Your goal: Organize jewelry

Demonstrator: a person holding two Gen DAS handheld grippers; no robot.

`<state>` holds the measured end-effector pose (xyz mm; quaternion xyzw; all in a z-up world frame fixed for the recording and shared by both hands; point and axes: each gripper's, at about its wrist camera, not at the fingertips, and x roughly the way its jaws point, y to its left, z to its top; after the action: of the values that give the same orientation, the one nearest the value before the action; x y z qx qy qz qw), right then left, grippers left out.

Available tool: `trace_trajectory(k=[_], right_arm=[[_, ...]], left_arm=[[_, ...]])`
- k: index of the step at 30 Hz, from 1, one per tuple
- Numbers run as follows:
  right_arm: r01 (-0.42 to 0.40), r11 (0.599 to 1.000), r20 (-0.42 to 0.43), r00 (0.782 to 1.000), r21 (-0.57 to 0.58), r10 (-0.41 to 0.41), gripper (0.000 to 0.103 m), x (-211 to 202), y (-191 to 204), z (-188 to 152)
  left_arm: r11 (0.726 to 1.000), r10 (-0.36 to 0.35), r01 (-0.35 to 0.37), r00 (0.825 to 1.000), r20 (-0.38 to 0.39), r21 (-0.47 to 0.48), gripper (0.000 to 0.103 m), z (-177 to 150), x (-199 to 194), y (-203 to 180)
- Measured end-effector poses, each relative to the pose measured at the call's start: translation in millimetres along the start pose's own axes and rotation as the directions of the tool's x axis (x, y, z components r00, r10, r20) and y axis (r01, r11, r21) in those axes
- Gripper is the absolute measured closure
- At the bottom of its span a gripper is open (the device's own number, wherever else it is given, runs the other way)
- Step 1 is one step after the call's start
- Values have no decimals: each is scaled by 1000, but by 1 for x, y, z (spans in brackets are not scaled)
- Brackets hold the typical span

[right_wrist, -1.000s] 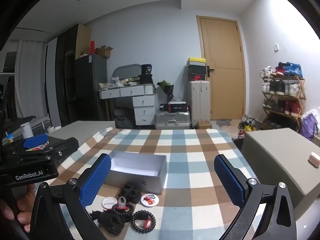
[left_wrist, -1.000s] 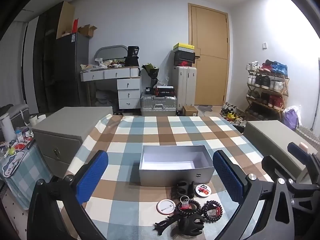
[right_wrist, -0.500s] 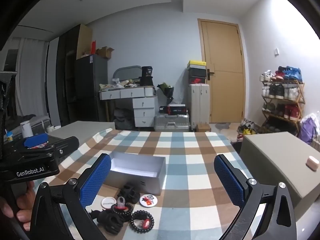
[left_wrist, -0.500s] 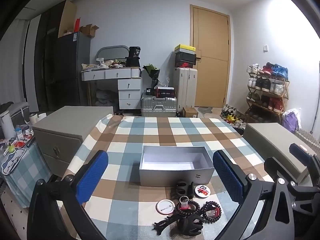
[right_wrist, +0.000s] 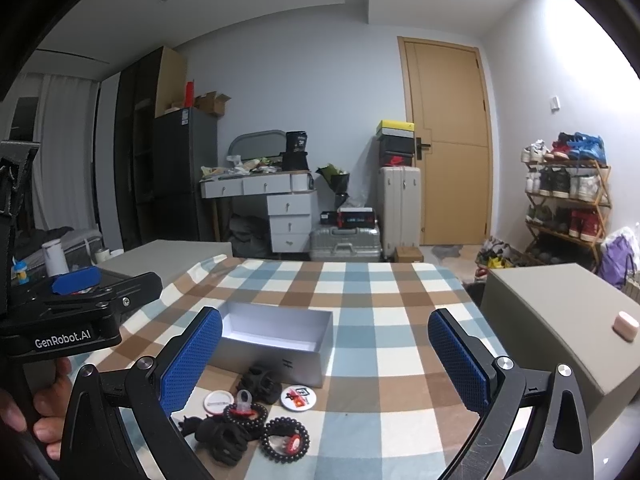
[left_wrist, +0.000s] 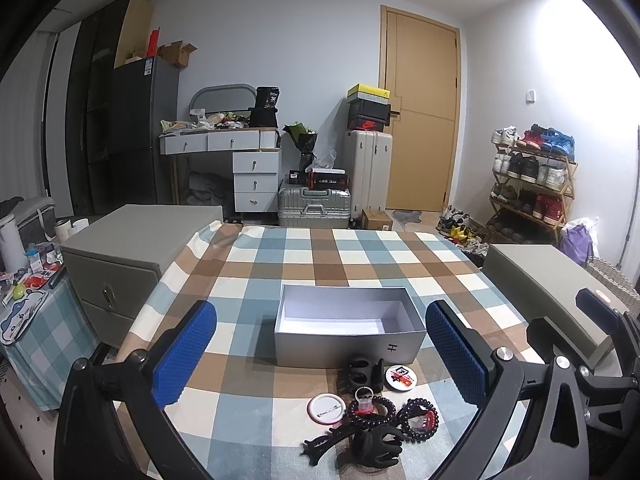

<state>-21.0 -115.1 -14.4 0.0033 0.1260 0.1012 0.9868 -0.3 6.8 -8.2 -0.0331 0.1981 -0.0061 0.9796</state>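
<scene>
2 grippers, left and right, hang wide and empty above the table. The box sits empty at frame centre, jewelry heaped just below it. Nothing is sorted yet; next likely comes a descent onto 1 piece.

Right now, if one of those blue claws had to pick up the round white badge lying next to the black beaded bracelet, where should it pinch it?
Probably across its rim, from straight above. The white badge lies flat on the checked tablecloth, so only its thin edge offers a hold. Its left side is free; the beaded bracelet crowds the right, so the open left gripper looks better placed.
</scene>
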Motion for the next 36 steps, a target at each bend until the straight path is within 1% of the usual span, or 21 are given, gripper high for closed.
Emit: trace_trajectory(k=[36], right_arm=[[12, 1000, -11, 1000, -3, -12, 0, 3, -5, -4]], left_arm=[[1000, -12, 12, 1000, -27, 3, 1, -4, 4, 1]])
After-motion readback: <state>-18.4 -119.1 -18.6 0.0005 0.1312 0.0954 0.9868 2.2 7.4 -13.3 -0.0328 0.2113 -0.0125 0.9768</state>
